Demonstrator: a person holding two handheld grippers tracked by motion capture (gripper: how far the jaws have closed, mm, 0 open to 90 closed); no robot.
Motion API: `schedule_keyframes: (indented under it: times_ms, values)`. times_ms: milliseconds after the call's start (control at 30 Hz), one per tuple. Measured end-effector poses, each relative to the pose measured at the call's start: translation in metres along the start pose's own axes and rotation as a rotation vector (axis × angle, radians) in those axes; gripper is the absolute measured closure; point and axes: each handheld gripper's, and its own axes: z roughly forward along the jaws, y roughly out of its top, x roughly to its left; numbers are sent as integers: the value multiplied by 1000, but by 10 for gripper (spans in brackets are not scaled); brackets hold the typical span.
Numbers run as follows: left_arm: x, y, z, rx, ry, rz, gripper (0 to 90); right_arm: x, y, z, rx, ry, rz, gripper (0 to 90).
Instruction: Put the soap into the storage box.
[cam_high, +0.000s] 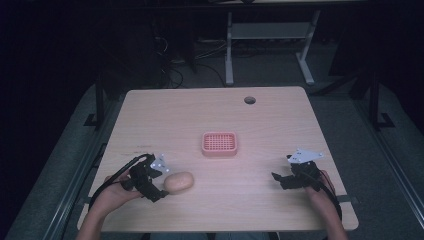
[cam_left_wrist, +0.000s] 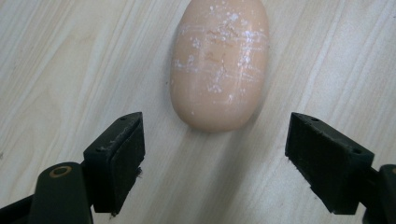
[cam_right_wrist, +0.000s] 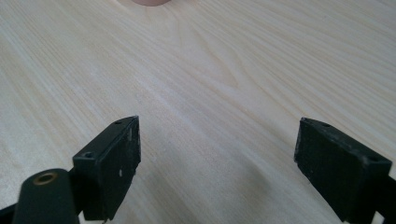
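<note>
Left gripper view: fingers (cam_left_wrist: 119, 156) spread wide, nothing between them yet. The soap bar (cam_left_wrist: 219, 63) sits just ahead of the tips, long axis pointing away from the camera, near end roughly centred in the gap but not inside it.

Soap is the landmark from here on. It is a peach oval with a scuffed, chalky white top, and it lies flat on the bench (cam_left_wrist: 70, 60). In the high view the left gripper (cam_high: 159, 187) is just beside the soap (cam_high: 179, 182), on its near-left side. The pink soap dish (cam_high: 219, 144) is a short way beyond the soap and slightly right, empty, with a gridded base. The right gripper (cam_high: 281, 181) is well apart to the soap's right, fingers (cam_right_wrist: 112, 168) also wide over bare wood — idle.

Handling, my read:
- light and rigid, but the curved sides are likely slick — a rounded bar wants to squirt out of flat pads
- take it across the short axis at the widest mid-section, pads square to the flanks, not at the tapered end
- moderate squeeze; too hard may dent or mark the surface
- dry-looking residue should help friction a bit

Next move needs the left gripper to advance along the soap's long axis until the pads bracket the middle.
</note>
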Motion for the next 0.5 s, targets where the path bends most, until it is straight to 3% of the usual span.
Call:
schedule_keyframes:
  times_ms: [500]
  values:
    - [0, 20, 8, 18, -15, 40, 202, 1, 0, 0, -8, 6, 11, 139]
